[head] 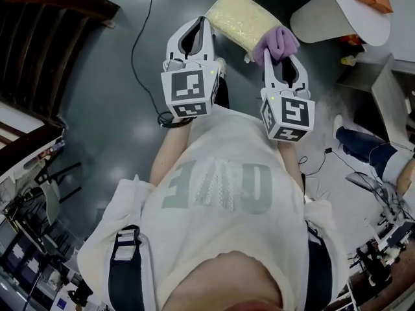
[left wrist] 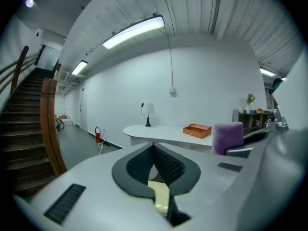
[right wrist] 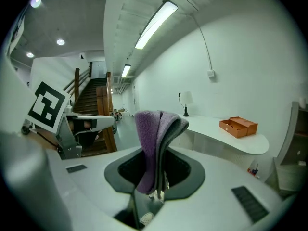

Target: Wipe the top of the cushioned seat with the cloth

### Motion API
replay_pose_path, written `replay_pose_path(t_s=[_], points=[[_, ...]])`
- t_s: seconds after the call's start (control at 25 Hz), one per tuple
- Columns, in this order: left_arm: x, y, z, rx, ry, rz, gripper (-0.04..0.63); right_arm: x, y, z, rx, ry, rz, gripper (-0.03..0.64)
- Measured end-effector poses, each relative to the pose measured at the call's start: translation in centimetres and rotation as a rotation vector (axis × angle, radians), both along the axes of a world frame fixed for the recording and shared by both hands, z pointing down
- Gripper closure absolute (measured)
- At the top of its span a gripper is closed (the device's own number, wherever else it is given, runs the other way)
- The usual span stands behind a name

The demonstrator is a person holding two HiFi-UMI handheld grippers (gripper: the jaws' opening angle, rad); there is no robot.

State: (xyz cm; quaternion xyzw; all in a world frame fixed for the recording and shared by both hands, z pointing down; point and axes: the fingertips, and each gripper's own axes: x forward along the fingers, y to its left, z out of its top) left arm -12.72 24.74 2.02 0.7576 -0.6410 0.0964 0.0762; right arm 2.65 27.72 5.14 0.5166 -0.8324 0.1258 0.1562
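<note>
Cloth (right wrist: 153,143) is what my right gripper (right wrist: 156,177) has: a purple towel, folded over, pinched between the two jaws and standing up well past their tips. In the head view the cloth is a soft purple lump at the front of that gripper, which I hold out ahead of my chest.

My left gripper (head: 198,28) is up beside it, a little to the left and apart from it. Its jaws are together, the black pads meeting at the tip with nothing held between them. A pale yellow speckled patch shows through the slot low between them; I cannot tell what it is.

The cushioned seat (head: 241,17) lies on the dark grey floor (head: 117,122) beyond both grippers. It is a long, pale yellow pad, set at a slant. Seen from my head, the cloth overlaps its near right end, but I cannot tell whether the two touch.

Both gripper cameras look out level across the room. A curved white desk (left wrist: 159,131) stands against the far wall with an open orange box (left wrist: 197,130) on it and a small lamp (left wrist: 148,110) at its left end. A wooden staircase (left wrist: 24,129) rises at the far left. From the left gripper view the cloth stands just to the right of the box. From the right gripper view the left gripper's marker cube (right wrist: 45,107) shows at the left. A black cable (head: 139,44) trails over the floor left of my grippers.
</note>
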Motion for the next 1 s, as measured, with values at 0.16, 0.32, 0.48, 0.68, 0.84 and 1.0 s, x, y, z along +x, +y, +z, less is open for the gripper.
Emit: replay_pose_path(t_s=[0.16,0.32,0.48,0.68,0.84,1.0], points=[[-3.4,-7.0,-1.3,0.024,-0.012,0.033,0.589,-3.9,-7.4,-1.3,0.018,0.010,0.015,0.523],[-5.1,-13.3,-1.8,0.026,-0.030,0.072,0.589,-5.9,-13.6,-2.3,0.037,0.002,0.045,0.523],[-5.1,-17.8,-2.4,0.031,-0.050,0.096,0.589,-6.3,-18.2,-2.9,0.049,-0.011,0.064,0.523],[-3.2,-19.5,-2.5,0.023,-0.050,0.121,0.589,-5.1,-20.1,-2.7,0.029,-0.031,0.091,0.523],[-2.0,-20.3,-2.6,0.014,-0.043,0.117,0.589,-4.2,-21.0,-2.7,0.022,-0.041,0.078,0.523],[-1.1,-21.2,-3.7,0.031,-0.047,0.117,0.589,-3.9,-22.1,-3.4,0.031,-0.045,0.055,0.523]])
